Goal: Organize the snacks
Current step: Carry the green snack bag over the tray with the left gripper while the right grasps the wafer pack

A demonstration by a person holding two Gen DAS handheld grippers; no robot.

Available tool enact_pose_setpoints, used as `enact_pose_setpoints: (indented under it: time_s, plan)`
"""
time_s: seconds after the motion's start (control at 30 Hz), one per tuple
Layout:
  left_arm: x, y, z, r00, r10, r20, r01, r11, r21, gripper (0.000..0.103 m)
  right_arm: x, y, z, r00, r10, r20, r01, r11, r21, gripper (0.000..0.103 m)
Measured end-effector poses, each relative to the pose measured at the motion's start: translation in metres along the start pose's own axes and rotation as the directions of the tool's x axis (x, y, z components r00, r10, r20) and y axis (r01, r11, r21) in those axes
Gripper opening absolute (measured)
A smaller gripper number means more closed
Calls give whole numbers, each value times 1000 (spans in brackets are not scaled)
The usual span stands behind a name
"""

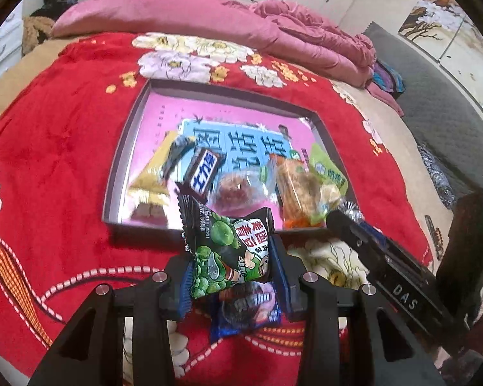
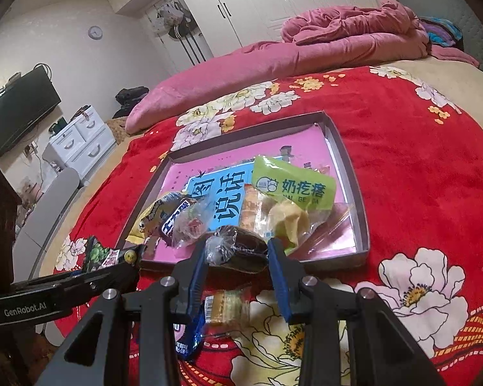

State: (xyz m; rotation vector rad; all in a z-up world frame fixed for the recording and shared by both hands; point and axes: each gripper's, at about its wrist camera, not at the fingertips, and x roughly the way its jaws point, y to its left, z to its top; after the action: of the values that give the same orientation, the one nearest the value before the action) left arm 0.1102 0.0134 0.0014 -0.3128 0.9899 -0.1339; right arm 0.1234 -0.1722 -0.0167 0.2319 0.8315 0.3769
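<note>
Left wrist view: task looks partly done. Shallow tray [image 1: 125,148] on the red blanket [image 1: 48,144] already holds several snacks along its near edge: a dark chocolate bar [image 1: 204,173], a clear-wrapped reddish sweet [image 1: 233,189], an orange pkt [image 1: 293,186] and a green pkt [image 1: 326,167]. Left gripper [image 1: 230,257] is clamped on a green pea snack pkt [image 1: 232,254], held above the blanket just short of the tray's near rim, pointing down twd it. A blue pkt [image 1: 248,308] lies on the blanket under the jaws, not yet sorted. Right gripper's body comes in from the right side.

Right wrist view: right gripper [image 2: 236,254] is closed on a dark brown snack in clear wrap [image 2: 238,251], at the tray's near wall [image 2: 364,225], angled down. A yellowish wrapped snack [image 2: 225,305] and the blue pkt [image 2: 190,337] sit on the blanket near the camera, outside the tray. Judgement: two held items plus at least two loose ones left
</note>
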Motion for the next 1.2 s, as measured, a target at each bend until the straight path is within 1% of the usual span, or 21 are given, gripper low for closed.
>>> enact_pose_setpoints:
  time_s: [0.23,0.33,0.43,0.73,0.97,1.2]
  plan:
    - [3,1,13,999,7,43,-7,1000,-12,42,3,-1,1,1000,1,-1,-1,1000,3,38]
    - [7,5,17,998,33,55,-33,999,-14,42,5,-1,2,1000,0,1,0,1000,1,38]
    - [10,9,19,997,40,70,-39,999,-21,42,7,-1,3,1000,0,-1,0,1000,1,38]
    - [24,15,19,992,68,108,-69,998,6,42,12,3,5,1000,9,-1,-9,1000,-4,38]
    - [35,18,19,992,80,97,-81,997,9,42,19,13,5,1000,8,-5,-8,999,-37,38]
    - [42,24,20,993,82,89,-82,997,-1,42,25,17,6,1000,1,-8,-1,999,-44,38]
